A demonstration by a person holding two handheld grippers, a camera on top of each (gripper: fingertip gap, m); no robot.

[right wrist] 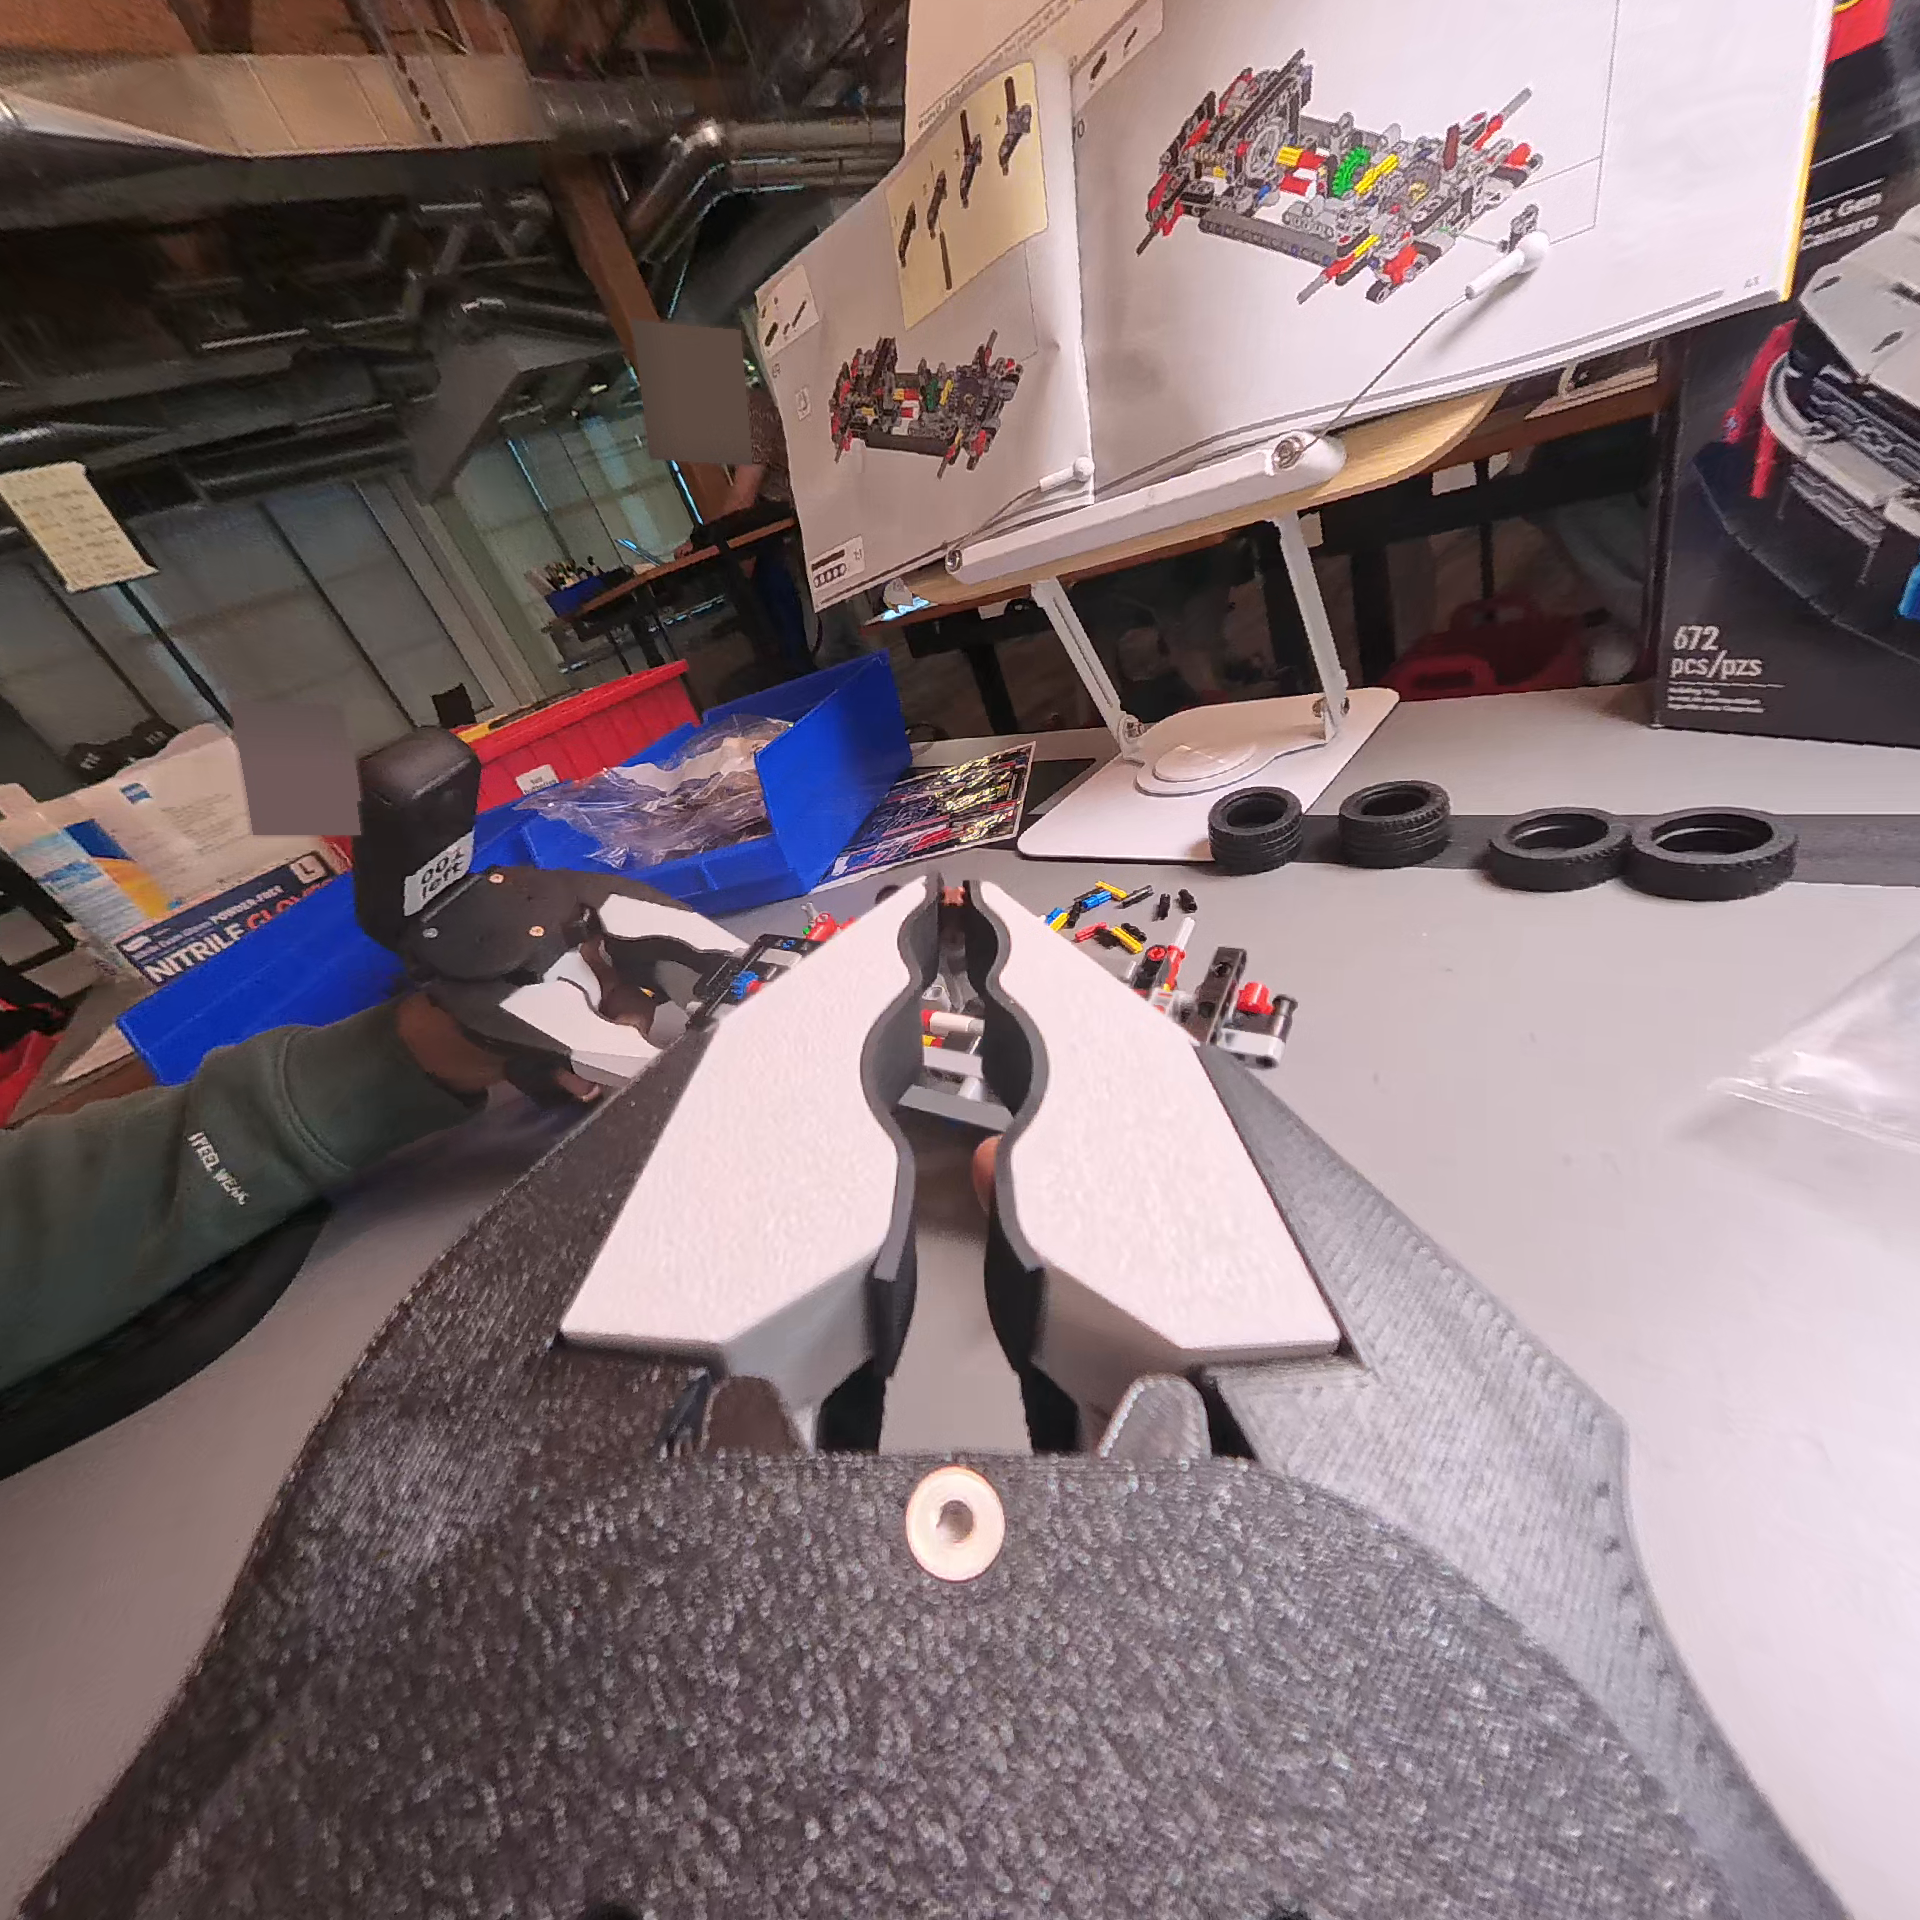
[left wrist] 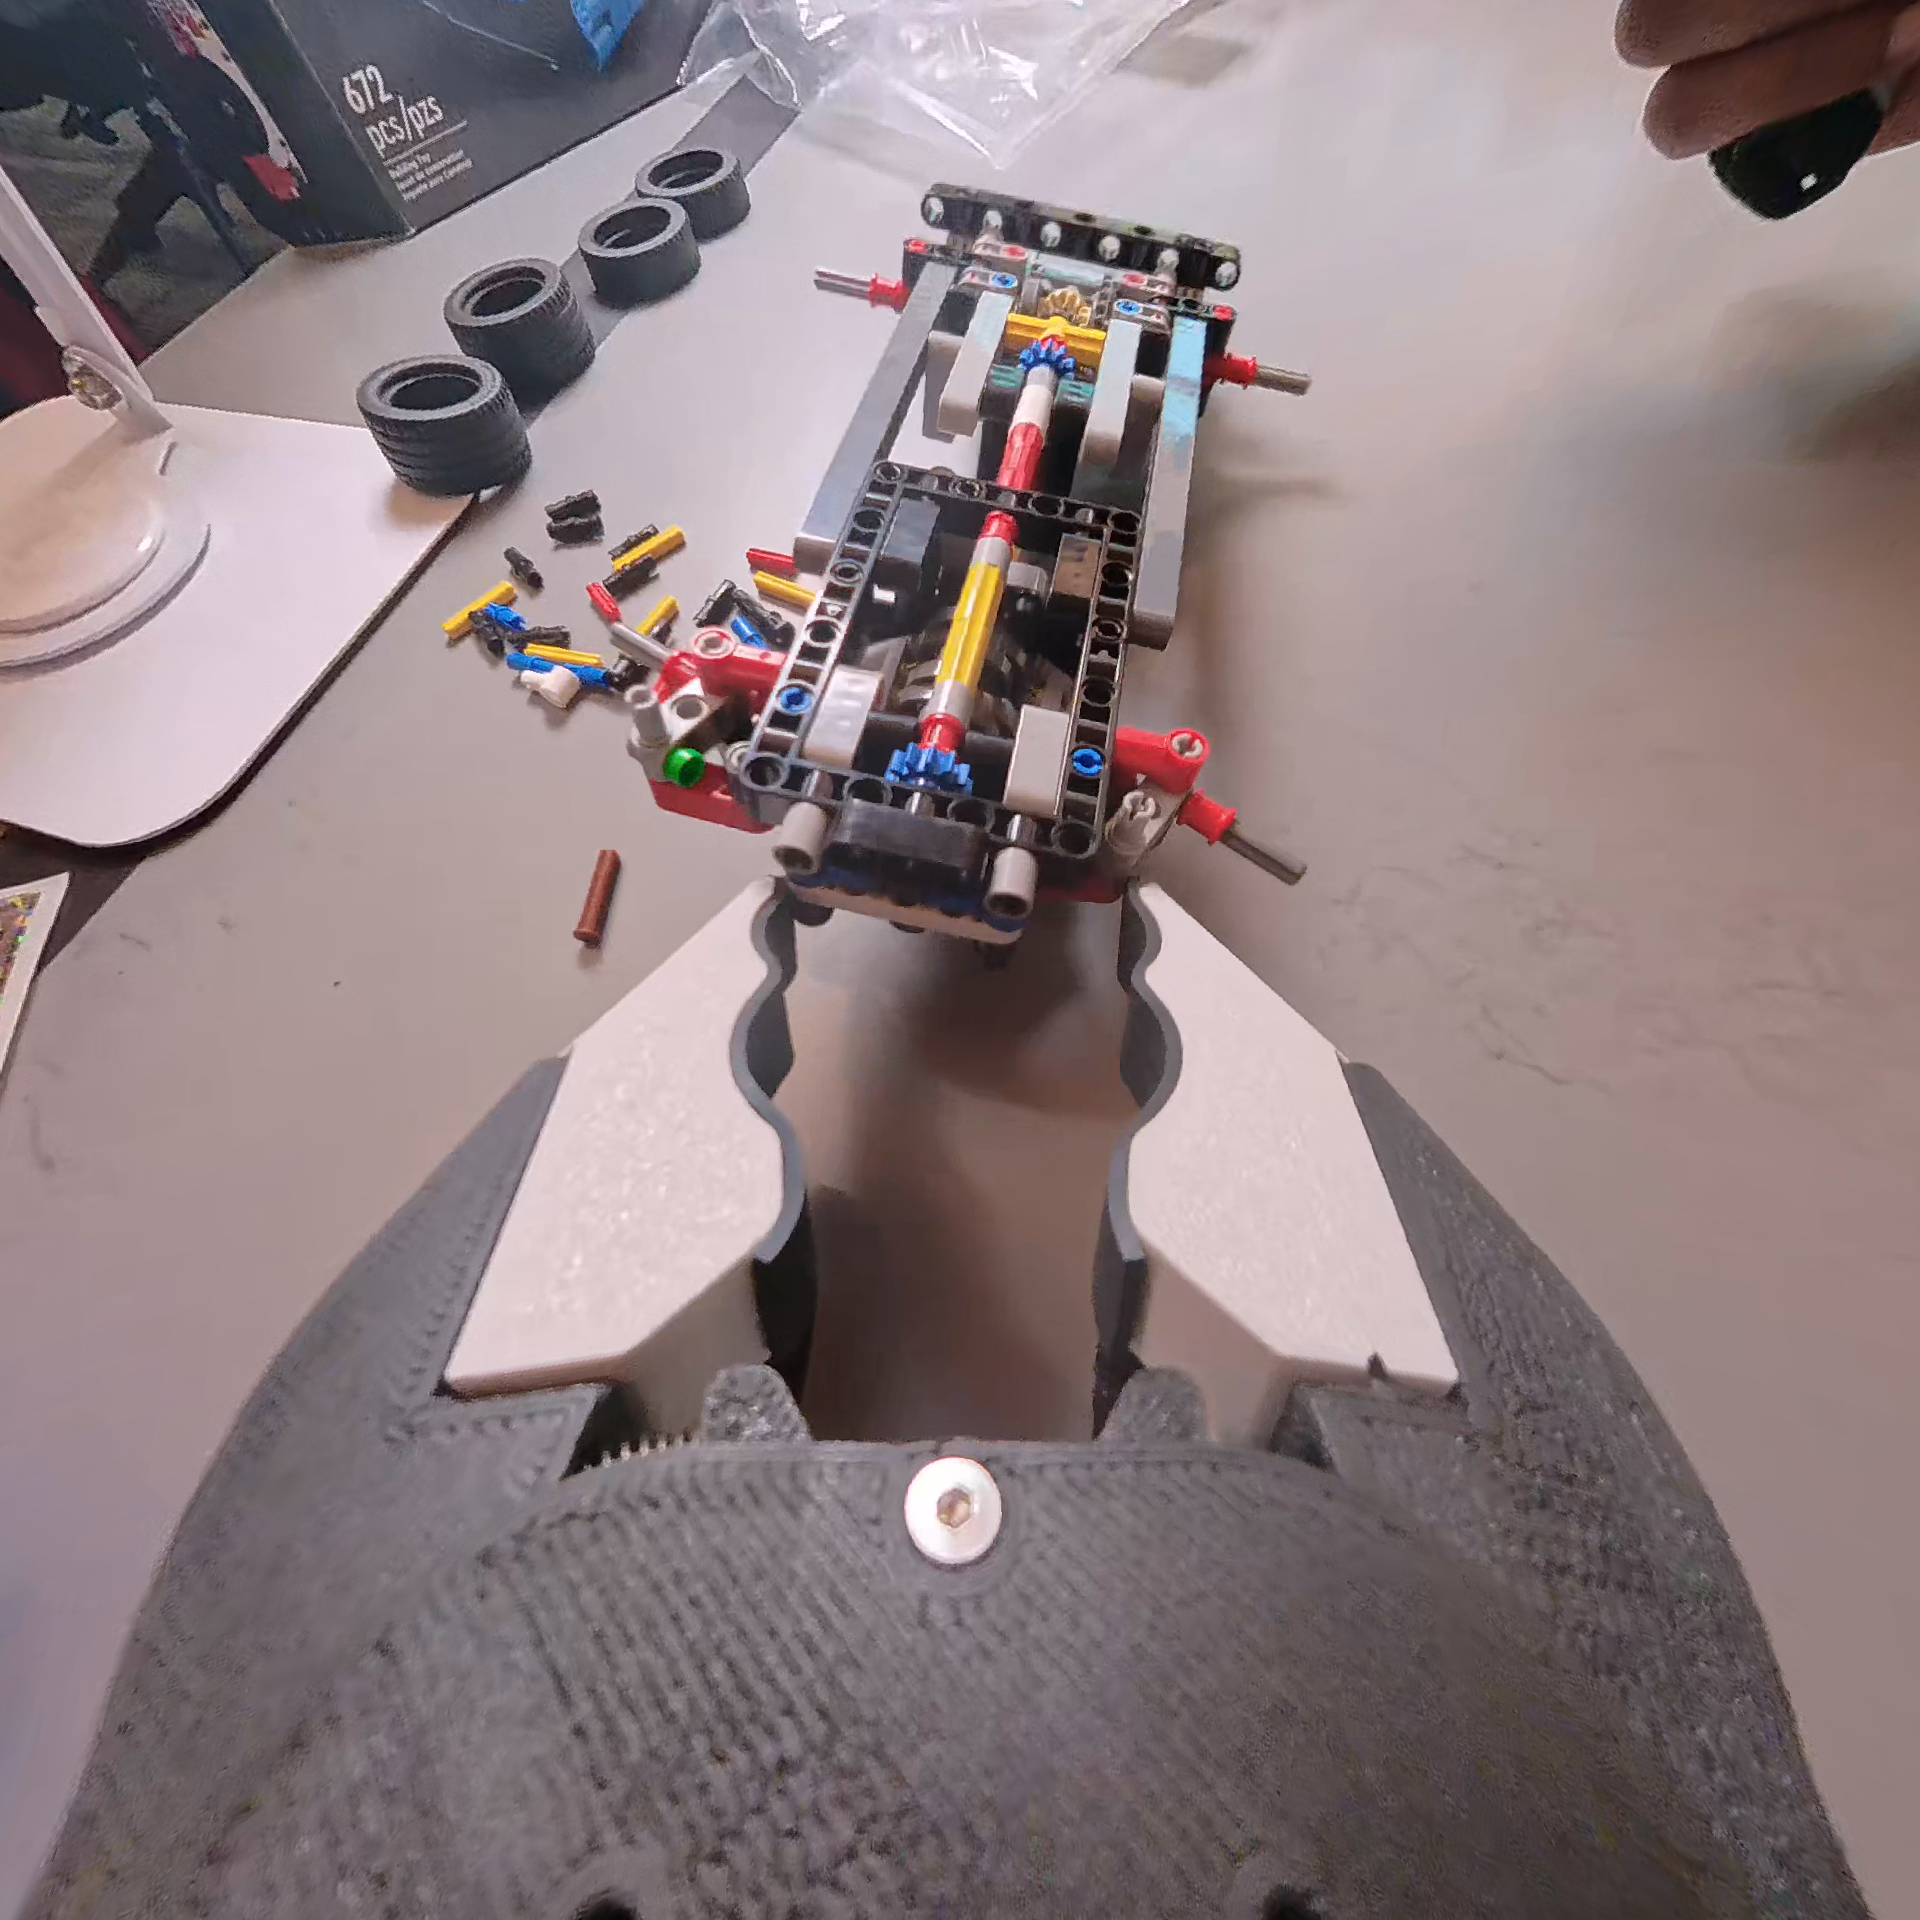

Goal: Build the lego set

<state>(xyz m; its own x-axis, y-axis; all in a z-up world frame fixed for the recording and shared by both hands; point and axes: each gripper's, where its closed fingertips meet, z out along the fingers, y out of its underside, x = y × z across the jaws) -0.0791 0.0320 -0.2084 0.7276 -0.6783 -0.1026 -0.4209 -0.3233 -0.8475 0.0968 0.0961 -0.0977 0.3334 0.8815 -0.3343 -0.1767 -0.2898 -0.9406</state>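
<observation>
The long lego car chassis [left wrist: 997, 582], with a dark frame and a yellow and red centre shaft, lies on the grey table. My left gripper [left wrist: 953, 904] is open, its fingertips on either side of the chassis's near end. In the right wrist view my right gripper [right wrist: 956, 896] sits over the chassis [right wrist: 1226, 997] with its jaws nearly together. I cannot tell if anything small is pinched at the tips. The left gripper [right wrist: 623, 987], held by a hand in a green sleeve, shows at that view's left. Loose pins [left wrist: 582, 623] lie left of the chassis.
Several black tyres [left wrist: 442, 421] stand in a row beside the white stand base [left wrist: 156, 623], which holds the open instruction booklet [right wrist: 1299, 208]. A brown pin [left wrist: 597, 894] lies alone. The set's box [right wrist: 1787, 520], a blue bin [right wrist: 831, 758], a sticker sheet [right wrist: 935, 810] and a clear bag [left wrist: 935, 73] ring the work area. Spacing between my two grippers at the tips: around 20 cm.
</observation>
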